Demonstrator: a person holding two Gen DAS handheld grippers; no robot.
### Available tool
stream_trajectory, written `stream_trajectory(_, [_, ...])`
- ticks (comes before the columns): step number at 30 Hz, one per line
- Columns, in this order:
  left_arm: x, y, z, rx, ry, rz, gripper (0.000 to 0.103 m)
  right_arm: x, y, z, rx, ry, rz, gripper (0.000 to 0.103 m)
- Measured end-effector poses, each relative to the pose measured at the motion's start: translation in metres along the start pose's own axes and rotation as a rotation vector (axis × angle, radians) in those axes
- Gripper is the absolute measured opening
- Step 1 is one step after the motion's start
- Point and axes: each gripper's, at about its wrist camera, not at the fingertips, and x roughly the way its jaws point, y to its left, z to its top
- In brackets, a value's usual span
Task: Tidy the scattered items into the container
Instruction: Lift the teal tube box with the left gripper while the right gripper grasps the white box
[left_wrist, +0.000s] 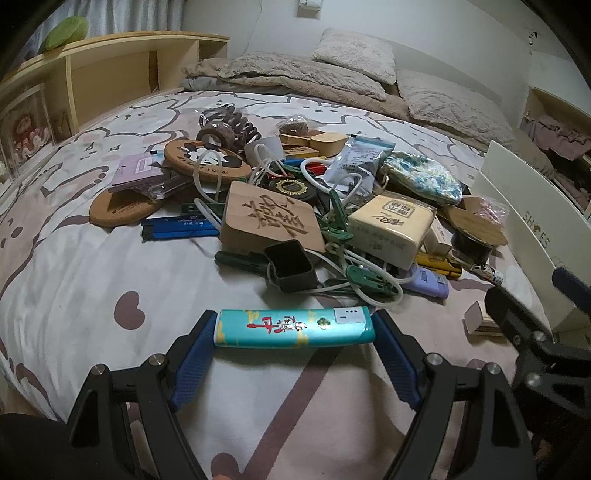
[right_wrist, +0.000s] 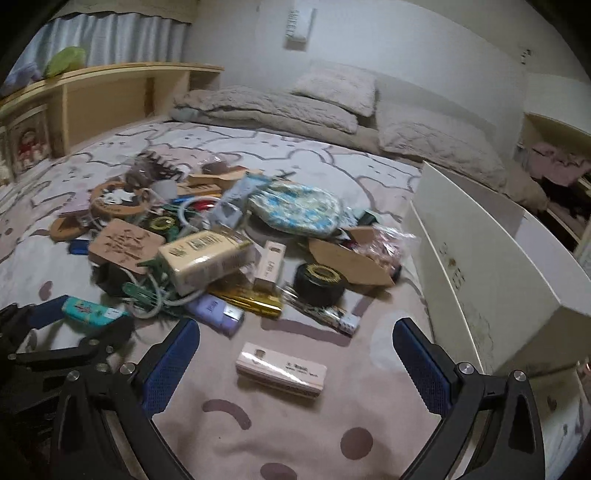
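A teal packet (left_wrist: 293, 328) printed with red characters sits crosswise between the blue pads of the left gripper (left_wrist: 294, 328), the jaws clenched on its two ends, over a bedspread (left_wrist: 92, 280) patterned with hearts and cartoon outlines. Beyond those fingertips spreads the heap of scattered items (left_wrist: 295, 199): to the left, a round cork coaster (left_wrist: 123, 210) and blue pens (left_wrist: 177, 229); straight ahead, an engraved wooden plaque (left_wrist: 269, 218) with a small black cup (left_wrist: 291, 266) at its near edge and green clothes pegs (left_wrist: 369, 282) tangled in white cord; to the right, a cream tissue pack (left_wrist: 391, 229), a roll of black tape (left_wrist: 472, 245) and a blue floral pouch (left_wrist: 421, 177). Further right, the right gripper (right_wrist: 295, 343) hangs with its jaws released and spread wide, nothing pressed between the blue pads; a pale pink rectangular case (right_wrist: 281, 374) lies on the bedspread between them, clear of both fingers. Just outside its right-hand jaw stands the container, a white shoe box (right_wrist: 491, 280), its long side wall running away towards the grey pillows (right_wrist: 436, 147) at the head of the bed.
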Motion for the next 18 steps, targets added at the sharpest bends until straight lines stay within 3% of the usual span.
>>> stream_trajectory(9, [0.000,0.002,-0.001,0.003,0.015,0.000,0.083,0.023,-0.006,-0.013,0.059,0.108,0.004,0.103])
stream_trajectory(13, [0.001,0.002,-0.002,0.011,0.023,0.004,0.083,0.037,-0.016,-0.023,0.167,0.186,0.013,0.103])
stream_trajectory(18, [0.002,0.002,-0.003,0.012,0.030,0.006,0.083,0.038,-0.016,-0.029,0.189,0.196,0.013,0.103])
